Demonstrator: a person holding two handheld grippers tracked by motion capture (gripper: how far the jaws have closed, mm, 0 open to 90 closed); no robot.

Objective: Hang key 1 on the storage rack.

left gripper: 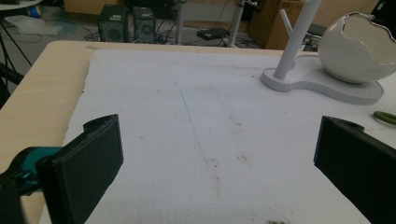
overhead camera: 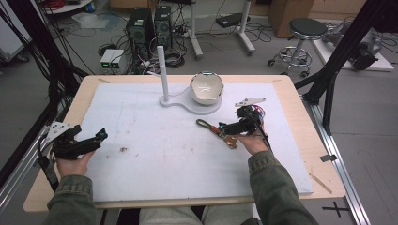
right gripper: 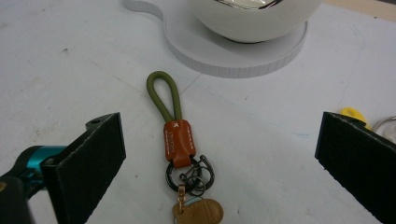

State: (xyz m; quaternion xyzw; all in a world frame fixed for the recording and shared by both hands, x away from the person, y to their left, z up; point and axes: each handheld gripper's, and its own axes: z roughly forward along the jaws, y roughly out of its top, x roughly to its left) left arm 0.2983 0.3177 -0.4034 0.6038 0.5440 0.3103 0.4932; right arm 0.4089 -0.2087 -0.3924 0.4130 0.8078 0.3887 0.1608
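A keychain [right gripper: 179,140] lies flat on the white mat: olive green cord loop, orange leather tab, dark metal rings and a tan tag. In the high view the keychain [overhead camera: 211,127] sits right of the mat's middle. My right gripper [overhead camera: 224,128] hovers over its ring end, open, jaws standing wide on either side of it in the right gripper view [right gripper: 219,163]. My left gripper [overhead camera: 100,137] rests open at the mat's left edge, nothing between its jaws [left gripper: 217,163].
A white stand [overhead camera: 190,102] with an upright post [overhead camera: 162,70] and a cracked-egg-shaped white bowl [overhead camera: 206,87] sits at the mat's far middle. A yellow item and a metal ring [right gripper: 385,125] lie by the right jaw. A dark stain [overhead camera: 124,149] marks the mat [overhead camera: 155,154].
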